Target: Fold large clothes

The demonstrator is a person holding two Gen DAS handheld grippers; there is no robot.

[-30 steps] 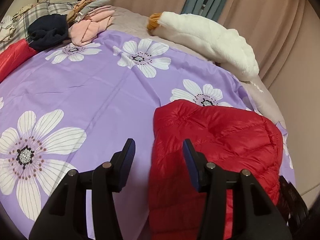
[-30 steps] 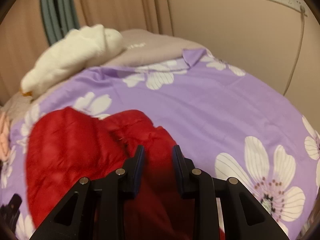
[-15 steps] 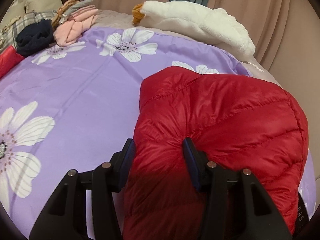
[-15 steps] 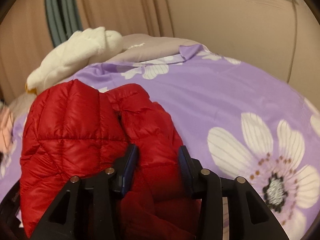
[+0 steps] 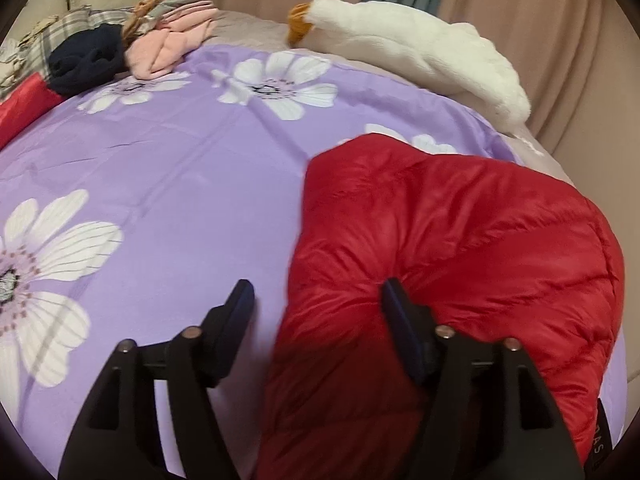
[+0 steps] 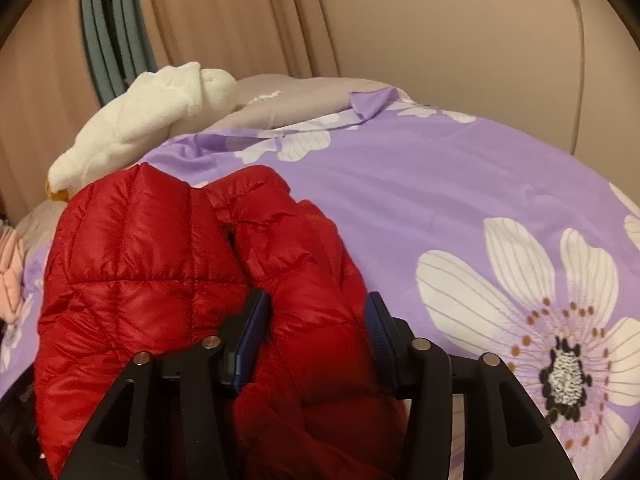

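Since half a second ago, the left claw [image 5: 316,304] has slid to the left, so the red jacket [image 5: 460,264] now touches only its right finger, while purple sheet shows under its left finger; its fingers are spread wide. The right claw [image 6: 316,316] is also spread, with a puffy fold of the jacket lying between its fingers. This jacket lies bunched on the bed sheet [image 5: 168,184], near a white plush toy [image 5: 420,52]. Folded clothes [image 5: 160,48] sit far behind.
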